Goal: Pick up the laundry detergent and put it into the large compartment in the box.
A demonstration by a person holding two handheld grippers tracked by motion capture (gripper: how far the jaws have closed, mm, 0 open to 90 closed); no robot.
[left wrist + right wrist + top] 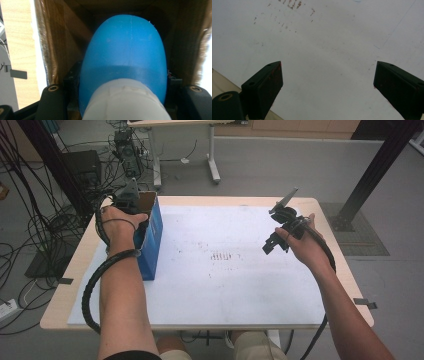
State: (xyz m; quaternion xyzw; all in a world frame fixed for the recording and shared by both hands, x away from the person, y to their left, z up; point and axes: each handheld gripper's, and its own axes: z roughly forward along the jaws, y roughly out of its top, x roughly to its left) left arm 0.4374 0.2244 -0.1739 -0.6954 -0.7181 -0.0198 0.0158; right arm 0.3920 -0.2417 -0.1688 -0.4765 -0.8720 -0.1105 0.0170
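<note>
A blue carton box (pixel 151 237) with an open top stands at the left of the white mat (pixel 235 285). My left gripper (pixel 132 202) points down into its opening. In the left gripper view it (pixel 122 82) is shut on a smooth blue rounded object (pixel 125 47) with a white end (pixel 125 100). That object sits between the box's brown inner walls (pixel 65 37), and its far end is hidden in the dark. My right gripper (pixel 274 242) hovers over the right part of the mat. Its jaws (pixel 328 72) stand wide open with nothing between them.
The mat (pixel 332 37) carries small reddish-brown marks (pixel 222 256) near its middle. The wooden table (pixel 345 285) shows around the mat. Cables (pixel 30 235) lie on the floor at the left. Another table's legs (pixel 213 165) stand behind, and a black post (pixel 372 175) rises at the right.
</note>
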